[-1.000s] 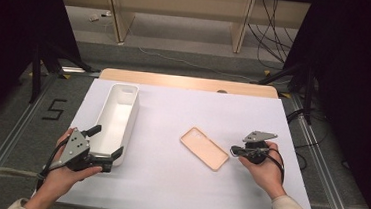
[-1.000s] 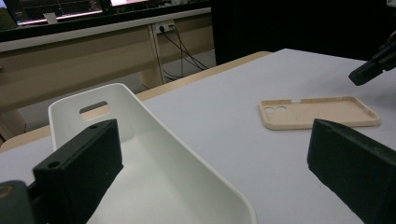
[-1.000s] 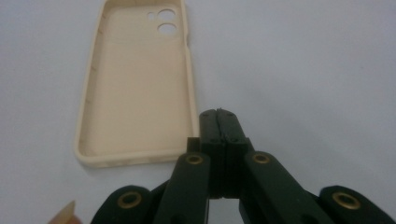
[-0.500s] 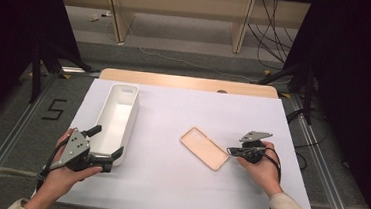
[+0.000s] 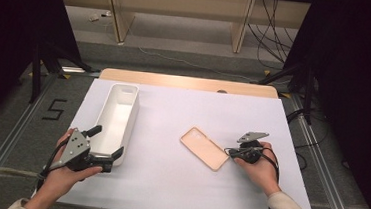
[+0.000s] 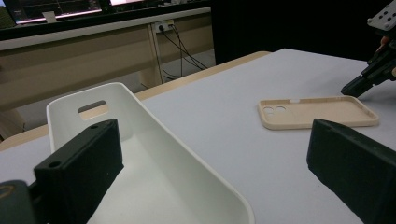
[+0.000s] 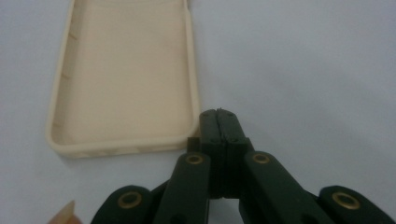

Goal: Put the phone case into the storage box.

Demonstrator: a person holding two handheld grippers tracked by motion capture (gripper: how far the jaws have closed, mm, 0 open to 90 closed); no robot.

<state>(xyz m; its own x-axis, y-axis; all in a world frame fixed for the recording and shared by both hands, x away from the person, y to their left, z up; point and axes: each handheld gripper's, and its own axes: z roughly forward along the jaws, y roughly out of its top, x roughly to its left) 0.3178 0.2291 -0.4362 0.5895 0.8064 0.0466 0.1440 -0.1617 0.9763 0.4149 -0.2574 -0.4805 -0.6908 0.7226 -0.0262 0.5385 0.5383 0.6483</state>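
From the high view I see the worktop [image 5: 167, 183] covered in a pale sheet, with a wooden strip along its far edge. On the floor to its left a black "5" [image 5: 54, 109] is marked; that is the one piece of writing I can read.

Next in size is the white bin [image 5: 117, 119], long and narrow, lying on the left part of the worktop. My left claw [image 5: 104, 146] sits at its near end, its jaws spread wide, one to each side of the bin's near end. The left gripper view adds what the high view does not: one jaw stands inside the bin and the other outside it over the sheet, neither pressing the wall, and a handle slot [image 6: 93, 107] is cut in the bin's far end.

The phone case [image 5: 204, 148], beige, lies open side up right of the worktop's centre, well apart from the bin. The left gripper view shows its camera cut-outs [image 6: 274, 110] at the end nearer the bin.

My right claw [image 5: 228, 150] is fully closed with nothing between the jaws. In the right gripper view the closed tip [image 7: 217, 122] lies just beside the case's near corner; I cannot tell whether it touches.
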